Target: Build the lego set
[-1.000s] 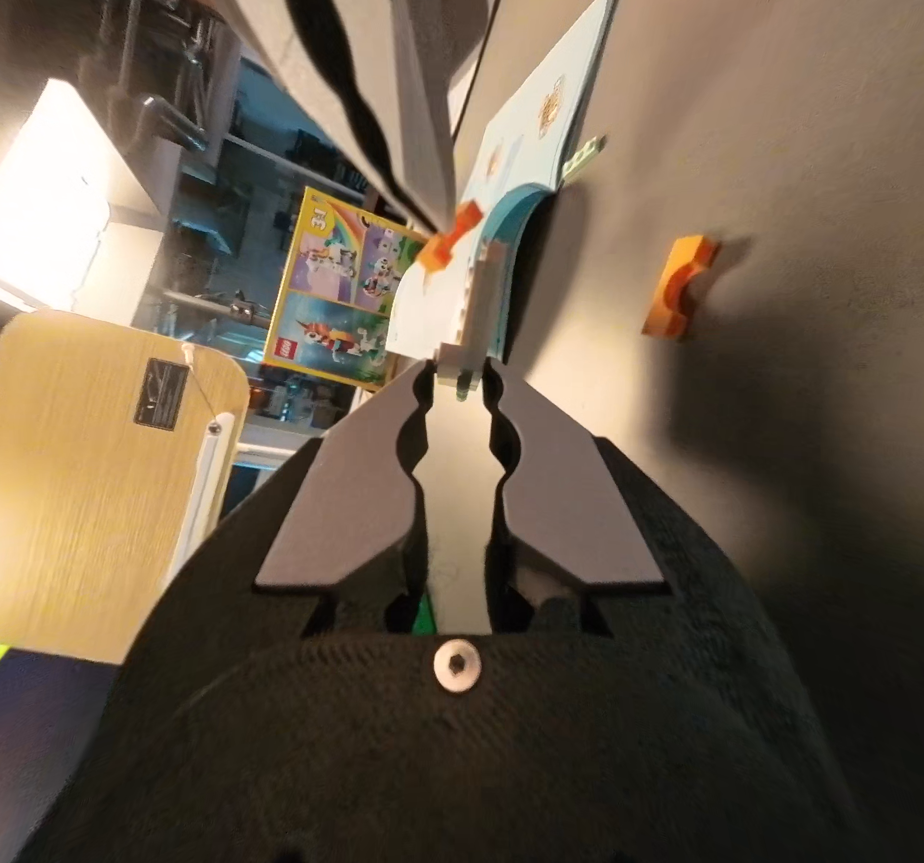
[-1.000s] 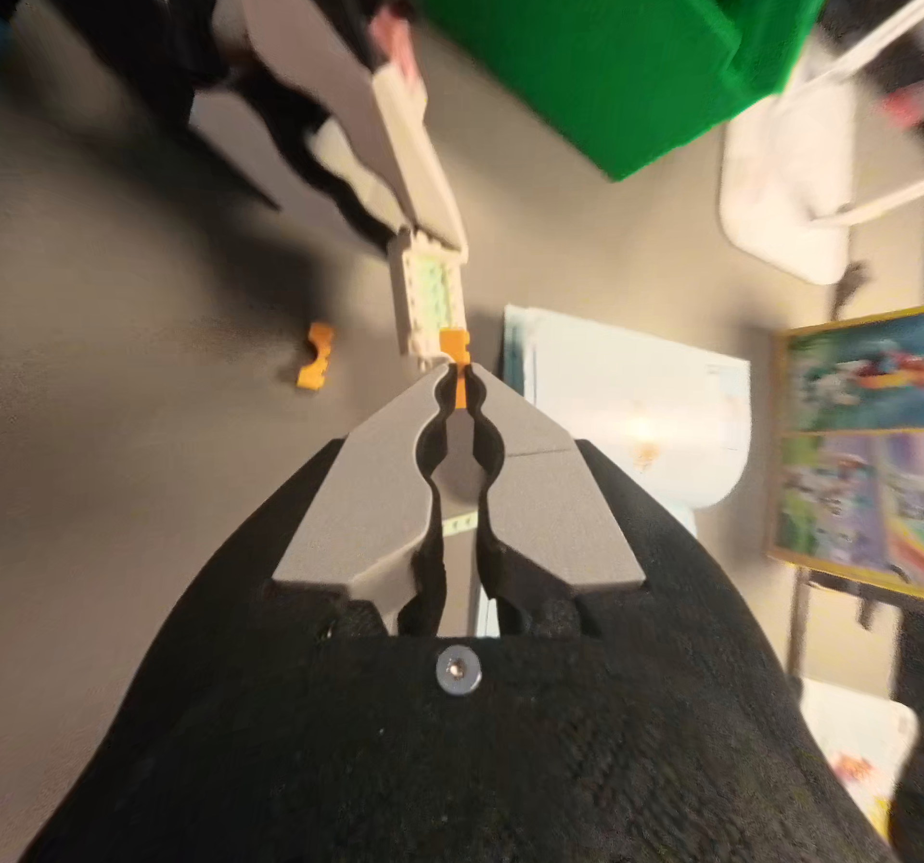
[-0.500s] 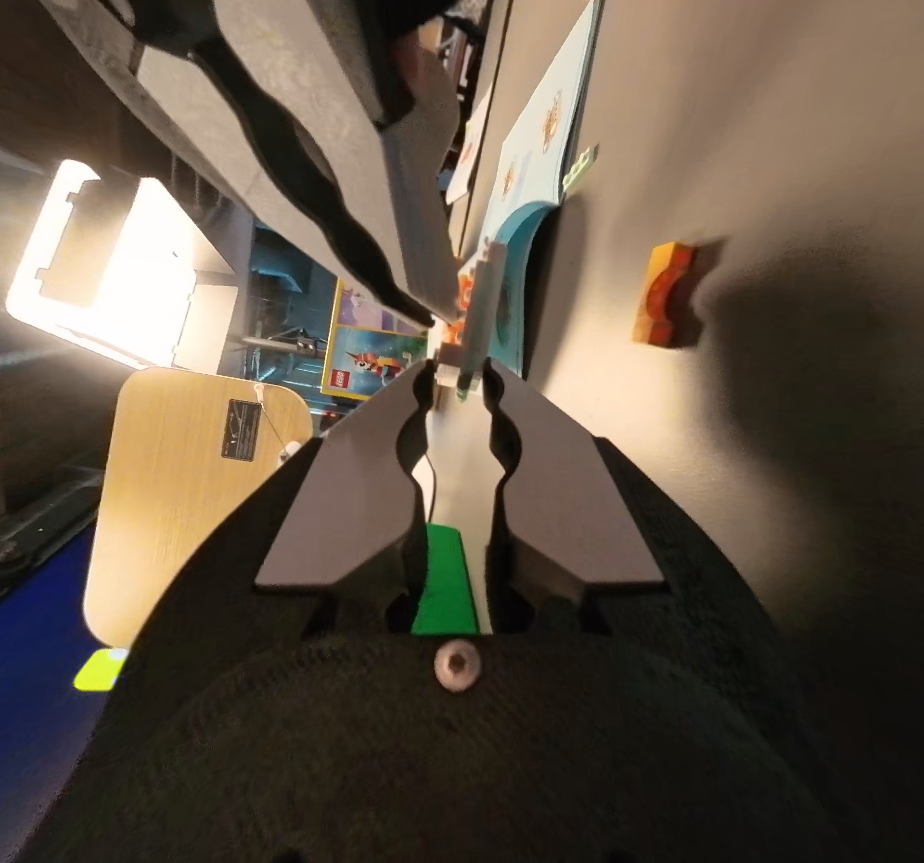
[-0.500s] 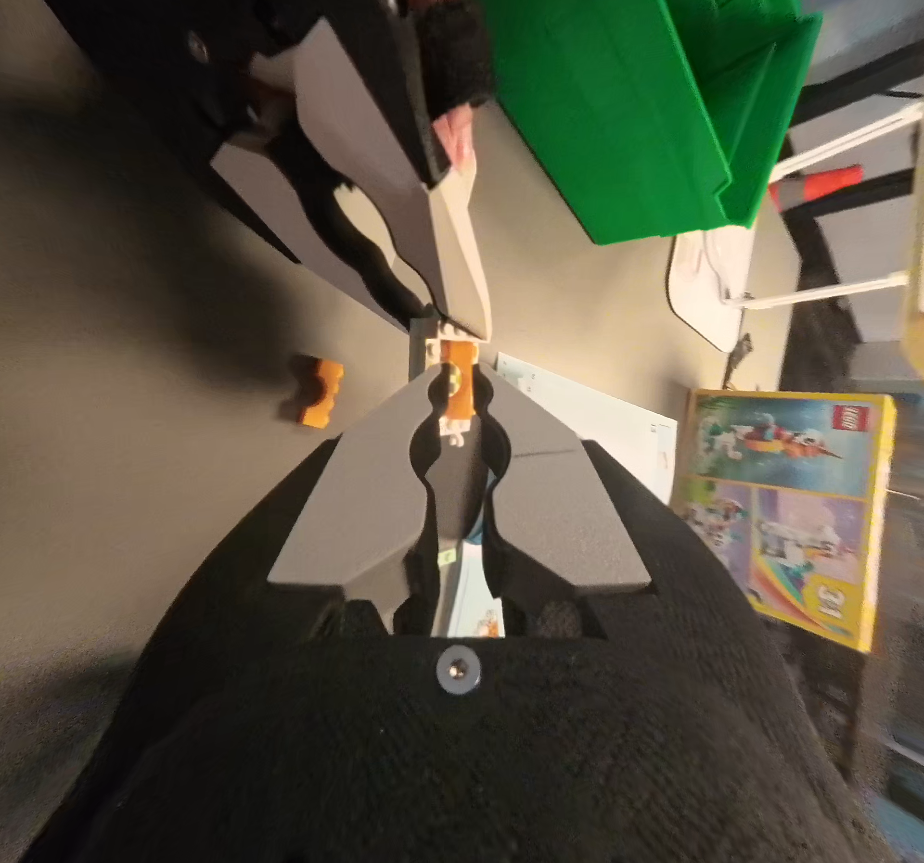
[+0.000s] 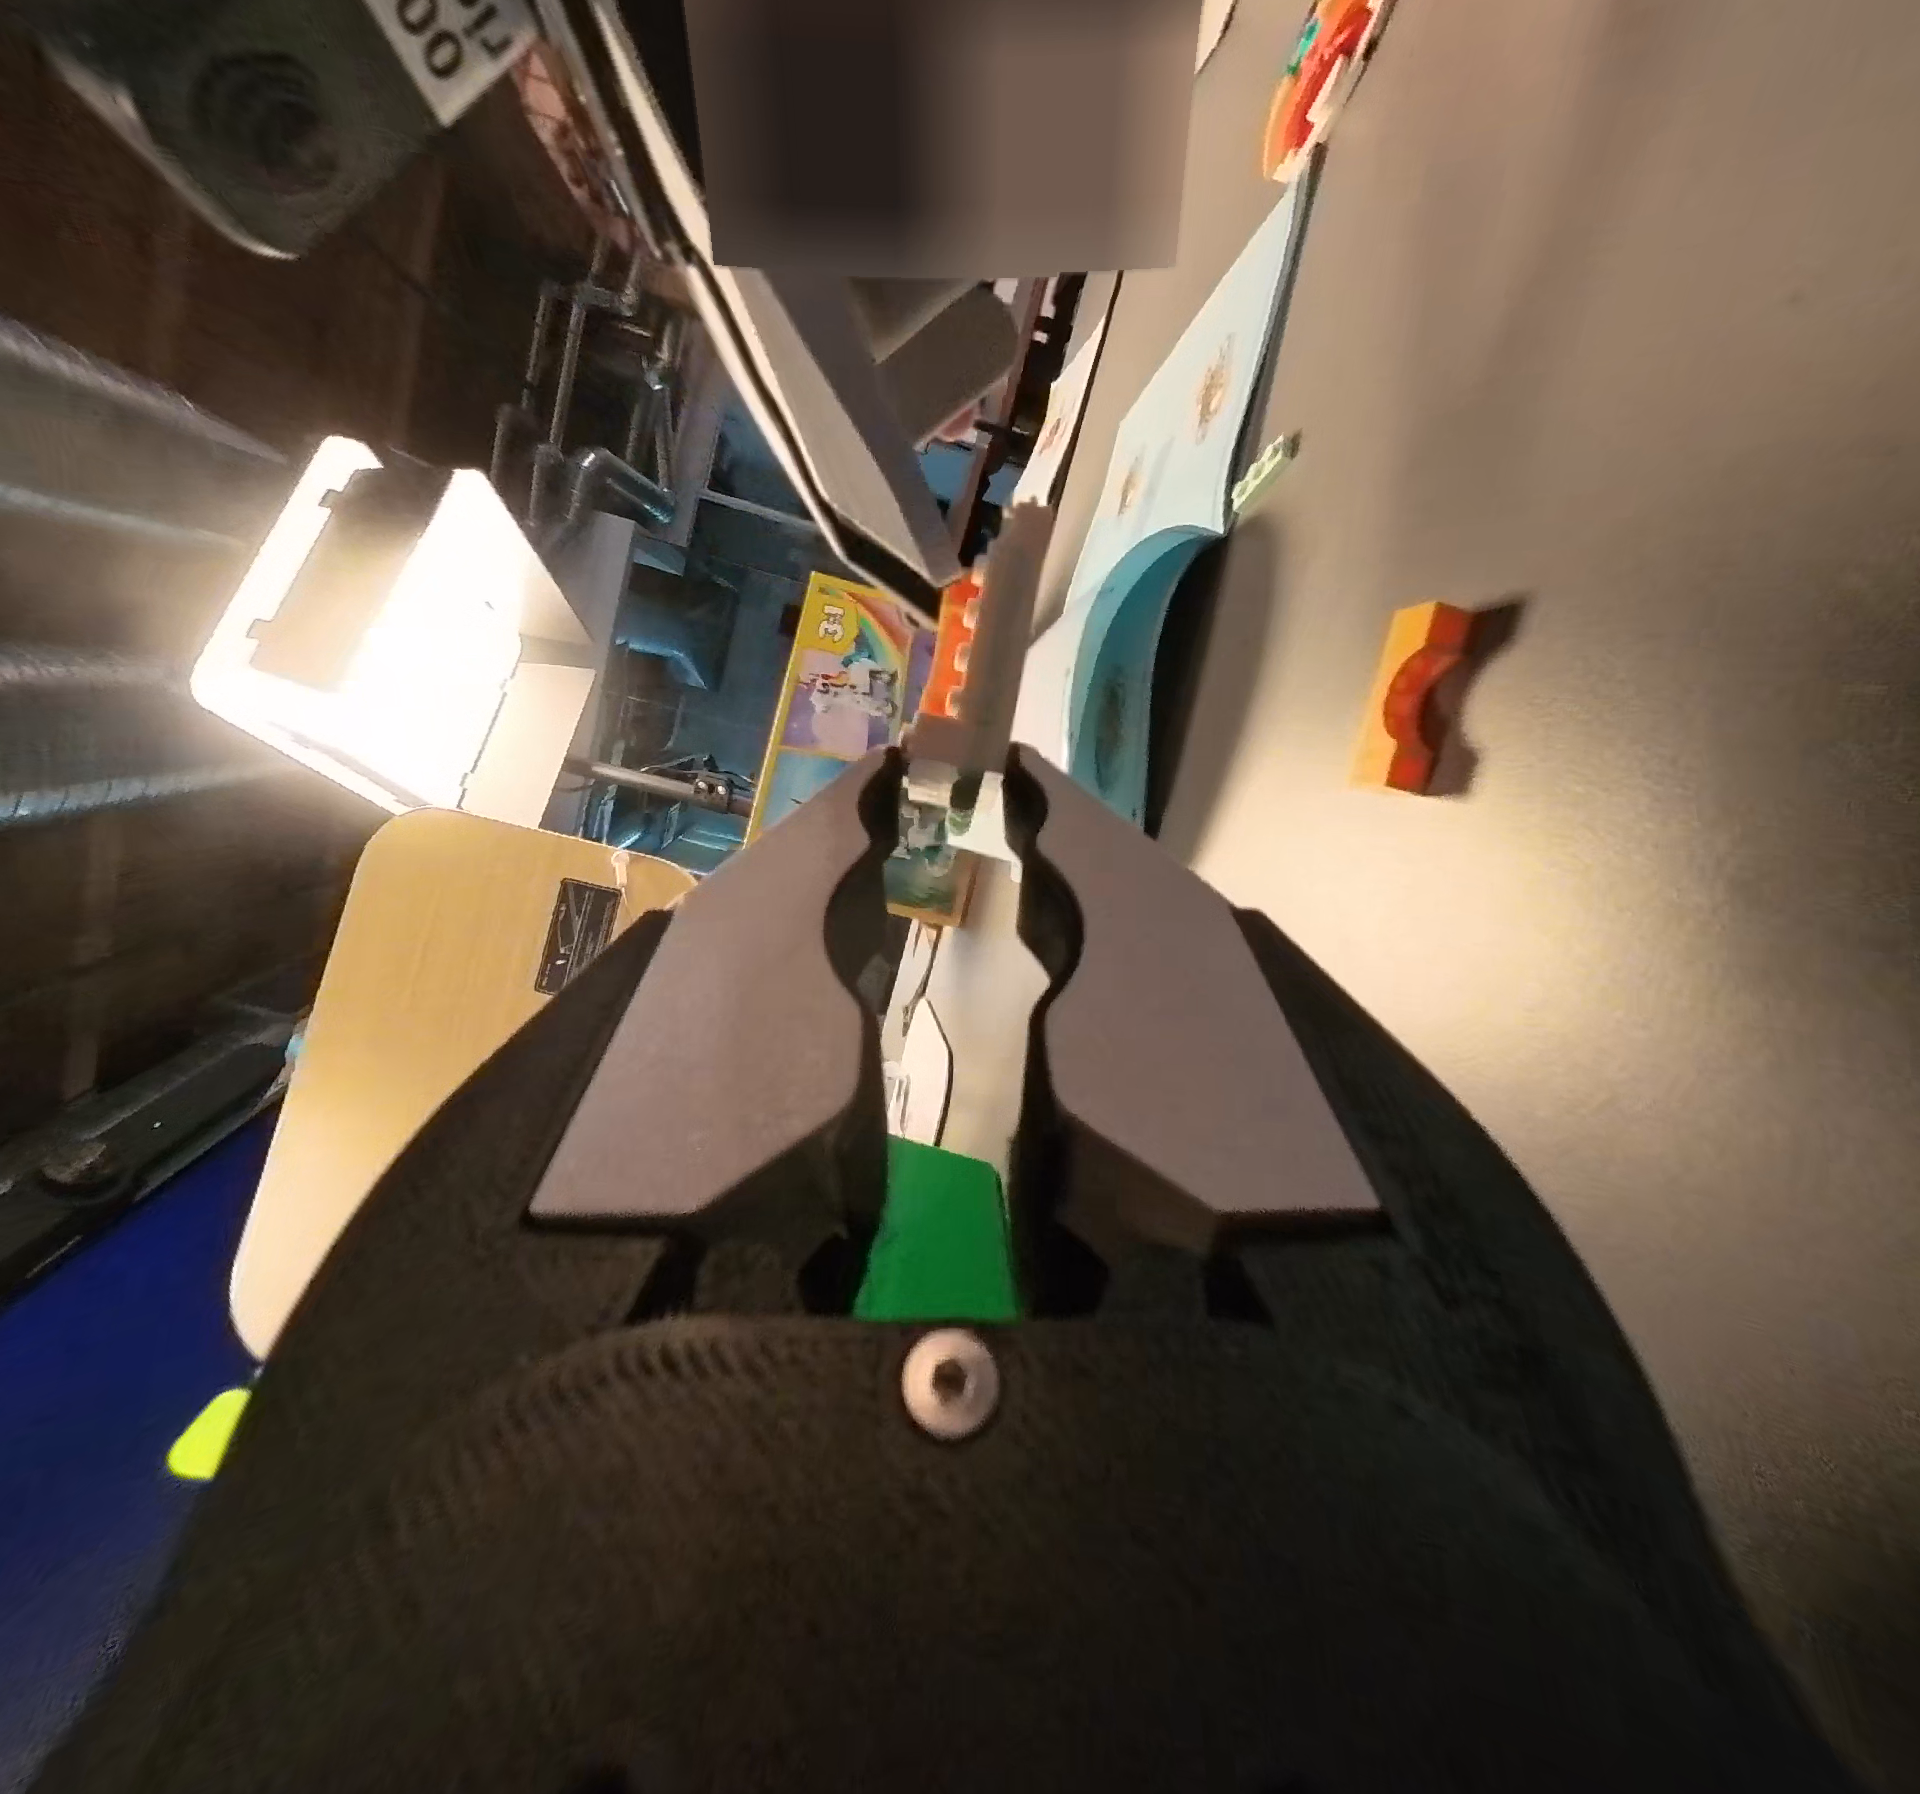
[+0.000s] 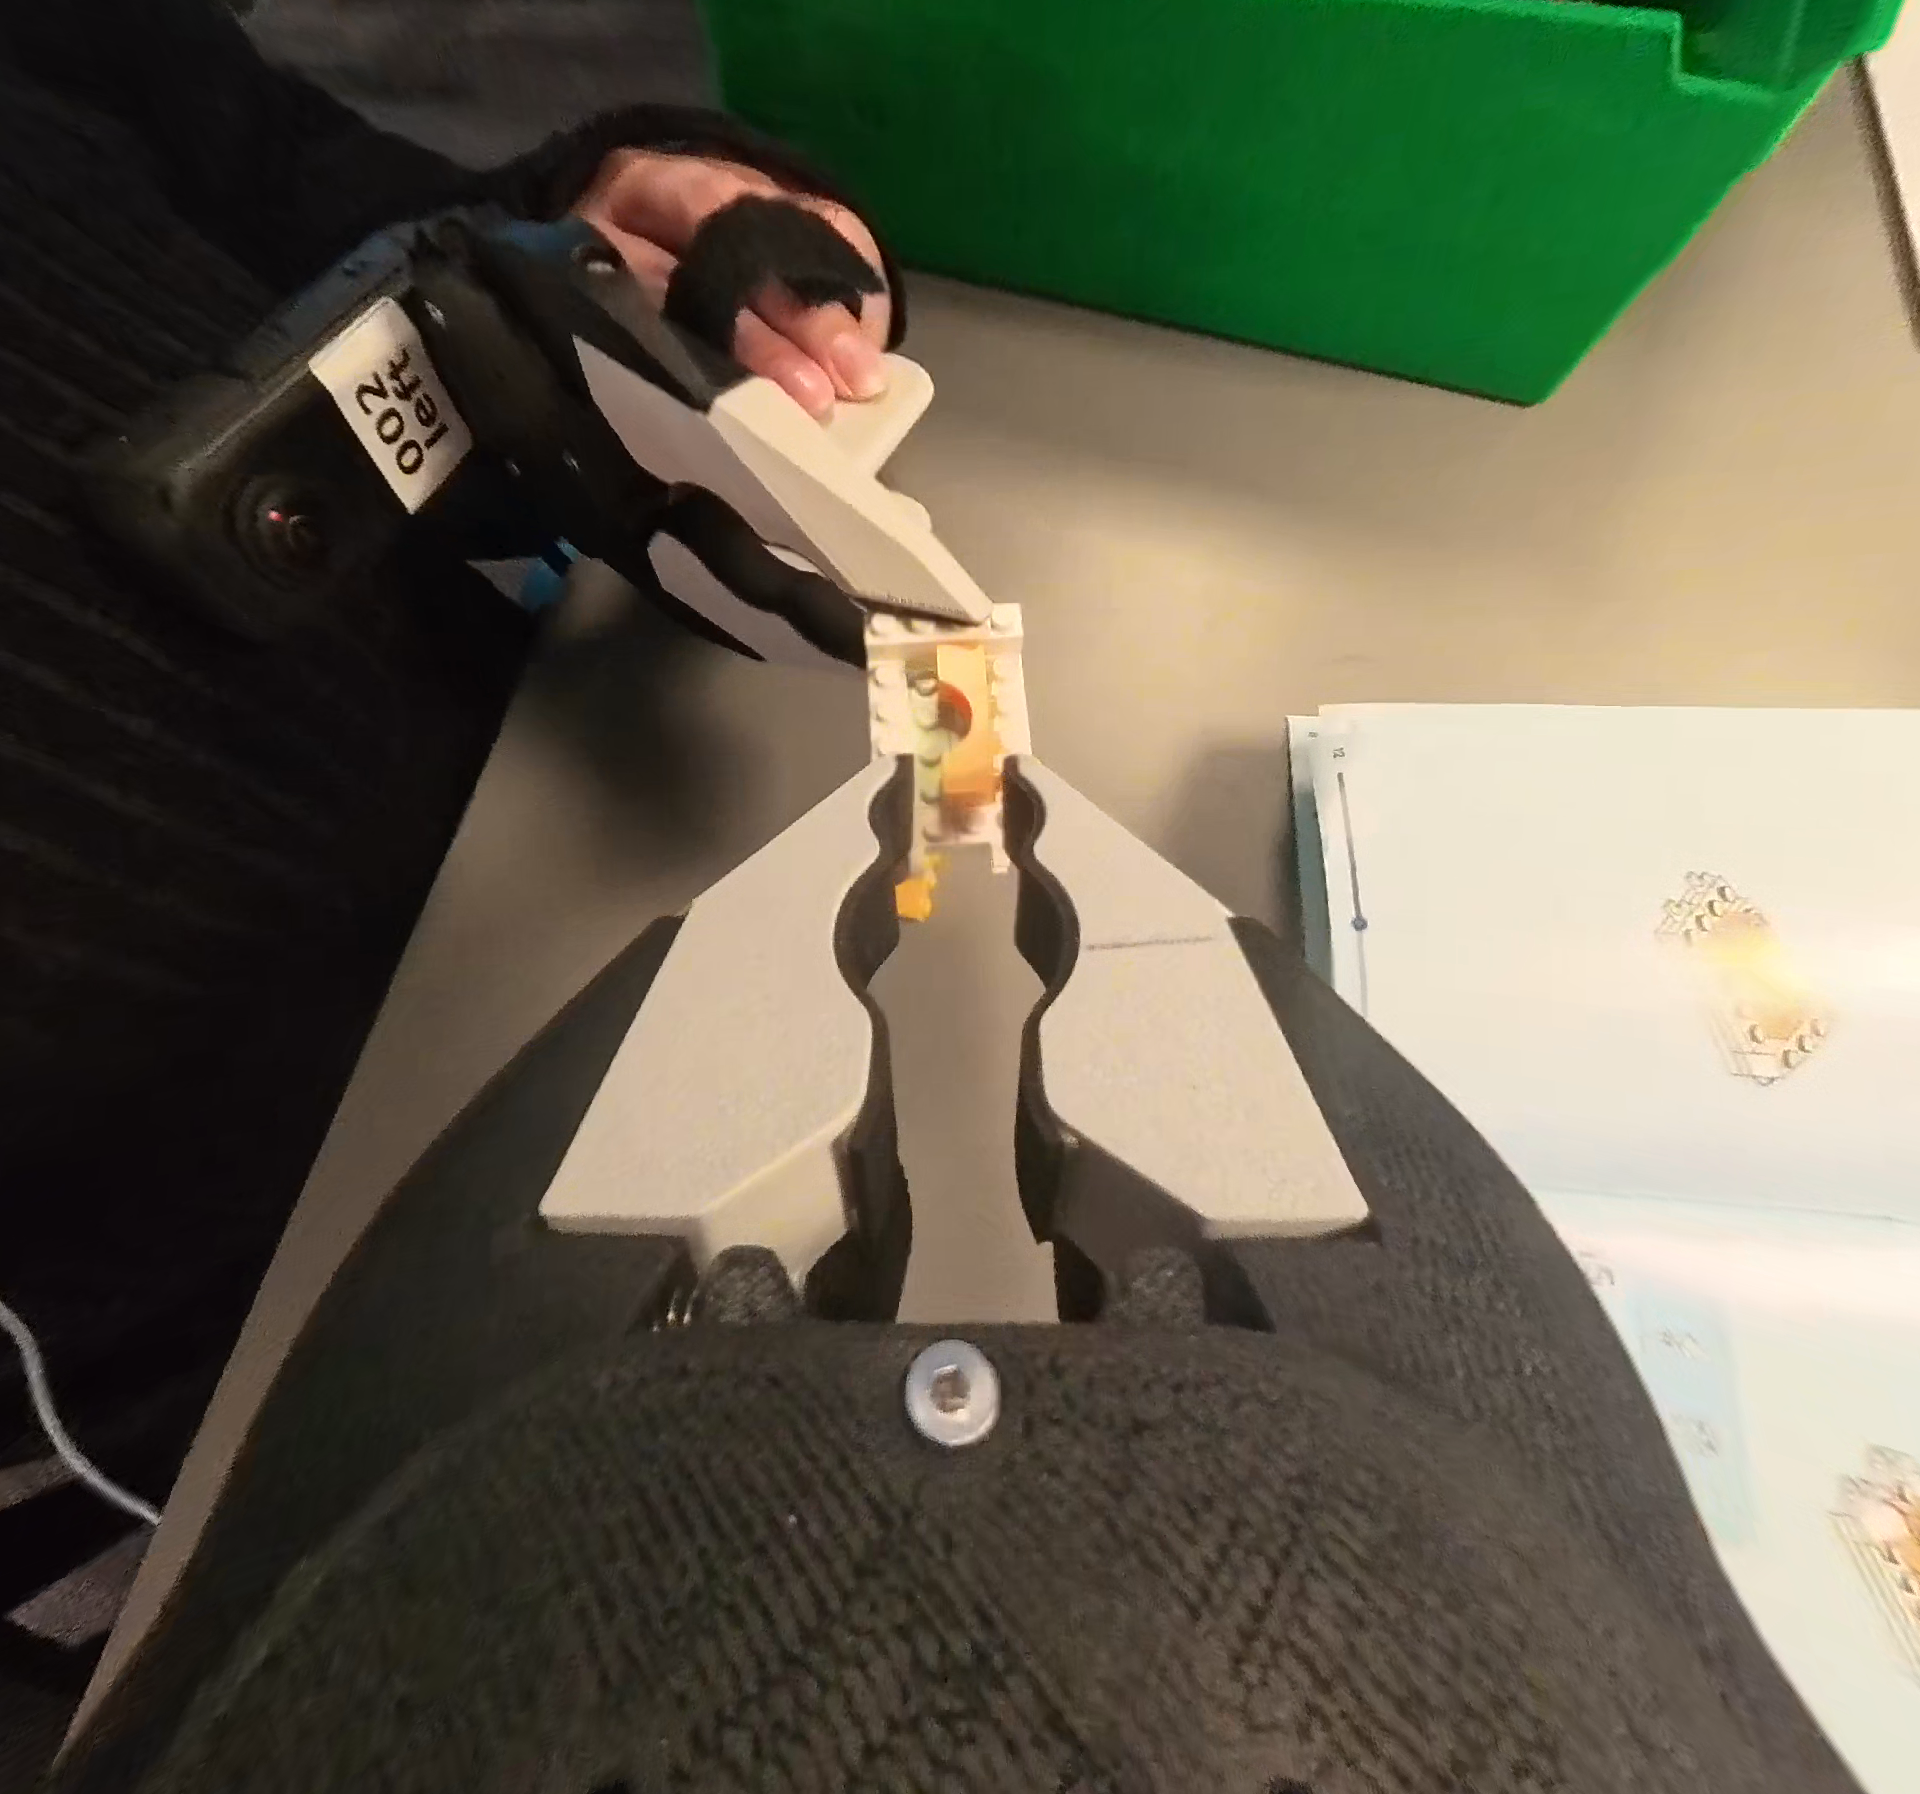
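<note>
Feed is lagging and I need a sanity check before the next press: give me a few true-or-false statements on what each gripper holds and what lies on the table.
1. The left gripper grips the white plate assembly. True.
2. The orange piece sits against the white plate assembly, at the right gripper tips. True.
3. The green bin is empty. False: small pieces show inside at its top edge.
4. The instruction booklet is closed. False: it lies open on the table.
5. A loose orange arch brick lies on the table. True.
</note>
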A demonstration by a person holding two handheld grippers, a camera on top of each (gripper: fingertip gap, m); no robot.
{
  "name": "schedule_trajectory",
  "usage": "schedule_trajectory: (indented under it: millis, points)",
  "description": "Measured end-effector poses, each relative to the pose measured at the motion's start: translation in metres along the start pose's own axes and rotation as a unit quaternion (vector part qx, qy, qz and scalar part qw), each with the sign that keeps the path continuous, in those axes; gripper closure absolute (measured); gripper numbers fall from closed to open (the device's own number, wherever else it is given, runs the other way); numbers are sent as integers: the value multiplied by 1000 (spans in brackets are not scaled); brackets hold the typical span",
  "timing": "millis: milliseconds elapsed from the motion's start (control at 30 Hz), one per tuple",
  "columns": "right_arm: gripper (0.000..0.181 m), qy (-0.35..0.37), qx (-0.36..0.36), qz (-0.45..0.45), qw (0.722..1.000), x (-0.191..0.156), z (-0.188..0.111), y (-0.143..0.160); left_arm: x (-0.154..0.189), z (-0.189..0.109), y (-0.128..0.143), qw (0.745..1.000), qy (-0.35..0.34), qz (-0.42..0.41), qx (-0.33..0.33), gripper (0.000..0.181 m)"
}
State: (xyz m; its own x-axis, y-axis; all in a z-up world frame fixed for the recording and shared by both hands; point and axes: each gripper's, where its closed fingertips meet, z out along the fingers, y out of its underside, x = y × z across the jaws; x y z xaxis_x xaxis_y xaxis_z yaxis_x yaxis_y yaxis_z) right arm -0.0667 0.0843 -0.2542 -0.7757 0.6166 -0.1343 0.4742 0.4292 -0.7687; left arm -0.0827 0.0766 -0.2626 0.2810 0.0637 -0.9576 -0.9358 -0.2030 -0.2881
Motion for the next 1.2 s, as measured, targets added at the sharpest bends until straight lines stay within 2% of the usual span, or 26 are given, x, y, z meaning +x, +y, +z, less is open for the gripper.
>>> schedule_trajectory:
  millis: [133, 233, 300, 433, 567, 600, 667, 700, 733, 833, 1033, 1100, 1200]
  points:
    - [172, 8, 6, -23, 1000, 0, 1, -1, 0, -1, -1, 1000, 3, -11, 6, 163]
    - [175, 61, -11, -117, 991, 2, 0, -3, -2, -1, 0, 1000, 5, -24, 8, 163]
    - [179, 119, -29, -226, 967, 4, -3, -7, -2, -1, 0, 999, 9, -31, 12, 163]
    - [181, 199, -98, -408, 886, 3, -3, -7, -2, -2, -2, 999, 11, -39, 18, 163]
    - [181, 195, -89, -405, 889, -2, -5, -9, -3, -3, -4, 999, 8, -39, 24, 163]
    - [181, 201, -86, -414, 883, -1, -7, -10, -4, -3, -4, 999, 8, -41, 25, 163]
    - [181, 224, -99, -464, 851, -1, -10, -12, -4, -4, -4, 999, 8, -41, 25, 163]
    - [181, 224, -105, -475, 844, -3, -9, -12, -4, -4, -5, 999, 8, -39, 26, 163]
    - [181, 216, -105, -466, 852, -6, -7, -11, -4, -4, -5, 999, 7, -38, 28, 163]
    - [175, 181, -66, -388, 901, -12, -6, -14, -5, -5, -7, 999, 3, -35, 33, 163]
    - [165, 77, 24, -157, 984, -16, -13, -18, -10, -8, -9, 999, -11, -32, 39, 163]
    - [165, 26, 42, -67, 997, -20, -12, -17, -11, -9, -9, 999, -15, -31, 41, 163]
    - [165, -15, 53, 17, 998, -22, -9, -15, -12, -9, -10, 999, -17, -30, 42, 163]
